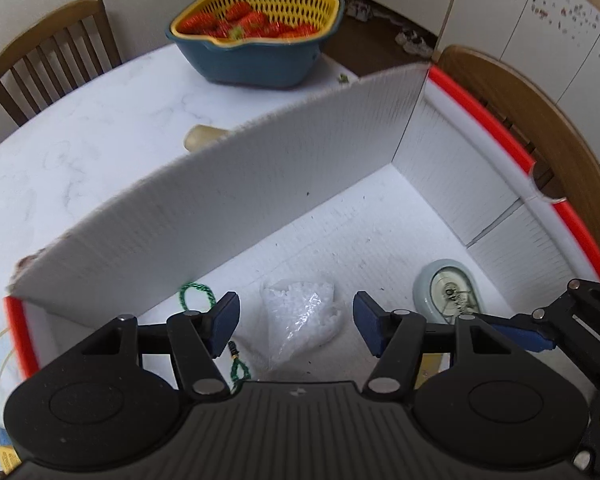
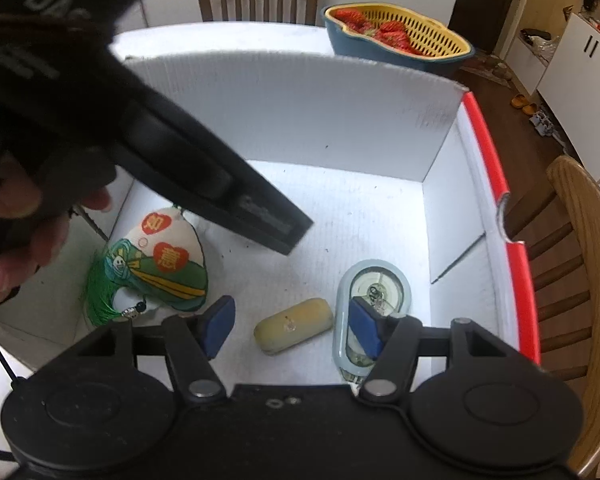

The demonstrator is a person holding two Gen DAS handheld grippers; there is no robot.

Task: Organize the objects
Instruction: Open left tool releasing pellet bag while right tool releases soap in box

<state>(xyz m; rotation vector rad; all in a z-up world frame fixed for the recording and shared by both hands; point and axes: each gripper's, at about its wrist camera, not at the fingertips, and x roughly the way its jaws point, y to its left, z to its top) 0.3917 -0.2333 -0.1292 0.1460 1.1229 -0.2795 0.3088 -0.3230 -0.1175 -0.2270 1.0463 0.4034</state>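
**What the things look made of**

The box is white ribbed plastic board, dull, not shiny. The little bag is thin, see-through, crinkly plastic and it shines. The charm looks like soft printed cloth with a stringy green tassel. The basket is smooth plastic. The chair is wood. The table is smooth and white.

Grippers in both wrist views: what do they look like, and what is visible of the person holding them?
Both the left gripper and the right gripper are matte black plastic with round pivot housings, silver pins and blue padded fingers. The right wrist view shows the left gripper's body with white lettering, a thin black cable, and a hand with no sleeve visible.
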